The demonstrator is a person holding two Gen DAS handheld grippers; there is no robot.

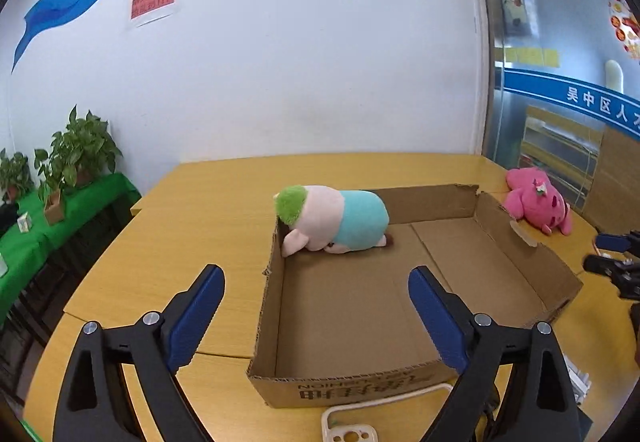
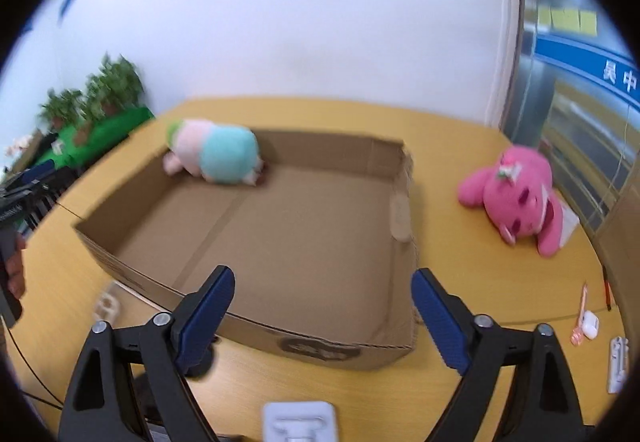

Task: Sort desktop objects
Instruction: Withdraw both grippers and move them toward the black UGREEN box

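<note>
1 plush is already in the cardboard box [image 1: 400,302]: the green-haired plush [image 1: 332,220] lies in its far left corner, head up against the wall. The pink plush [image 2: 516,194] lies out on the counter [image 1: 208,210], just beyond the box's right wall. Both your tools are spread with nothing between the pads: the left tool [image 1: 316,316] hangs over the box's near left part, the right tool [image 2: 322,316] over its near edge.

Going for the pink plush, you could clip the box's right wall with the right tool and shove the box along the counter. The plush is soft and rounded, so a shallow pinch on an ear or limb may slip. The earbud case [image 2: 590,324] and other small items near the right edge could get swept off.
</note>
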